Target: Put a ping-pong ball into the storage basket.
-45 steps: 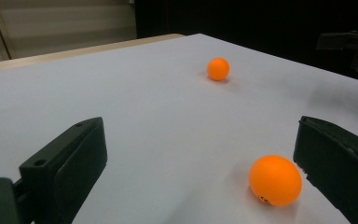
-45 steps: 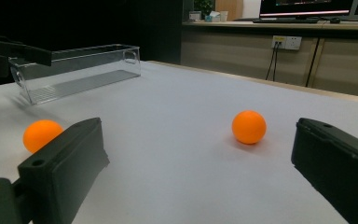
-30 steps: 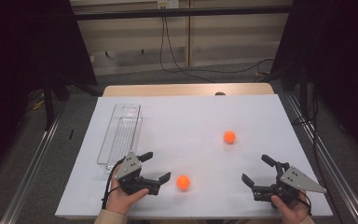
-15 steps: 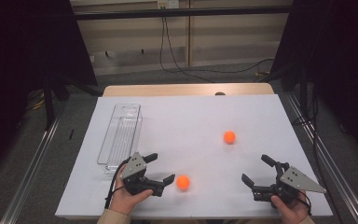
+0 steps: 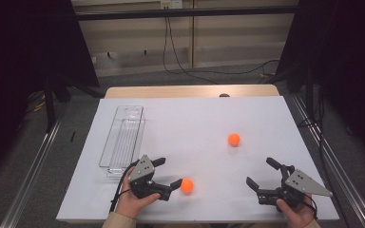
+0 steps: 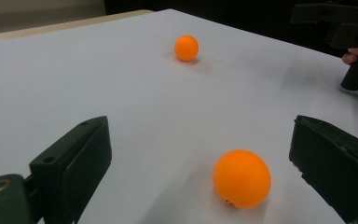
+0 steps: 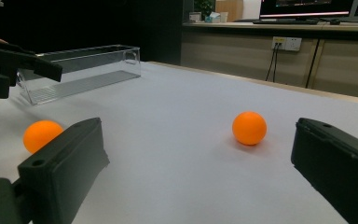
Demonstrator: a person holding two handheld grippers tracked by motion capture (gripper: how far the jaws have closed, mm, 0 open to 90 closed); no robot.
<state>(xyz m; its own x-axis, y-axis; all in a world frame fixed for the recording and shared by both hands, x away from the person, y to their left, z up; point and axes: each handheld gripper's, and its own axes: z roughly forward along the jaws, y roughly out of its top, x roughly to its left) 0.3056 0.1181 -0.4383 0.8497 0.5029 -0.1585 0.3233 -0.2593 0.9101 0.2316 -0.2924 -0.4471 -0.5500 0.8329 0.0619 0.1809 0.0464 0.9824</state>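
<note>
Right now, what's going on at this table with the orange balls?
A person holds a two-jaw gripper in each hand over a white table. The left gripper is open, its jaws either side of the near orange ball without touching it. The right gripper is open too, pointing toward the far orange ball. A clear plastic tray lies empty at the left.

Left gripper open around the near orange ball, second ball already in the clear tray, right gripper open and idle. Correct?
Not quite. The second orange ball is not in the clear tray; the high view shows it on the bare white table, well to the tray's right. The rest holds: the left gripper is open with the near orange ball by its jaws, and the right gripper is open, holding nothing.
</note>
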